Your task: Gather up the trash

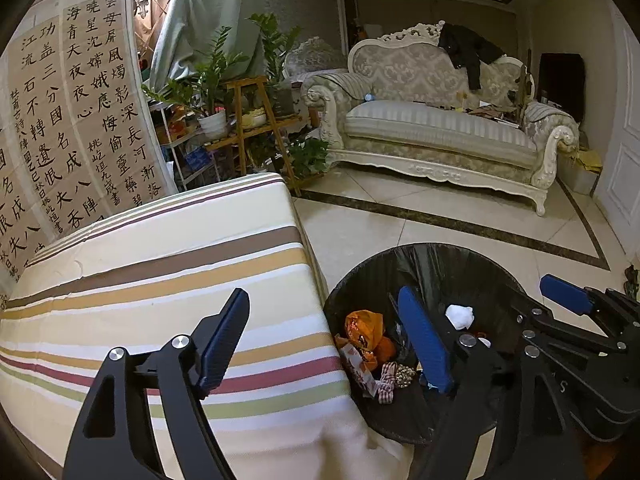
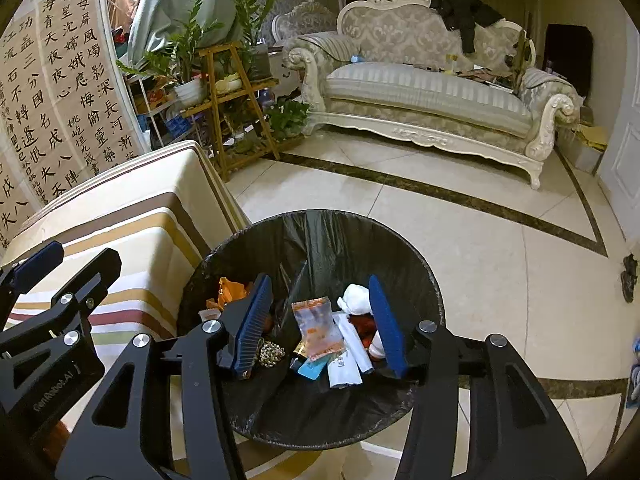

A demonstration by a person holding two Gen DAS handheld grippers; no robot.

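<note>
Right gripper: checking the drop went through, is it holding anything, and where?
Nothing. The right gripper is open above the bin, with trash lying below it.

Both cameras ride on the grippers and look forward and downward along their fingers. The left wrist view sits close above the striped table (image 1: 160, 280), with the trash bin (image 1: 436, 256) to its right. The right wrist view hangs near, right above the bin. Both share bin, table edge, the sofa (image 2: 420, 92) and tiled floor (image 2: 480, 248).
</note>
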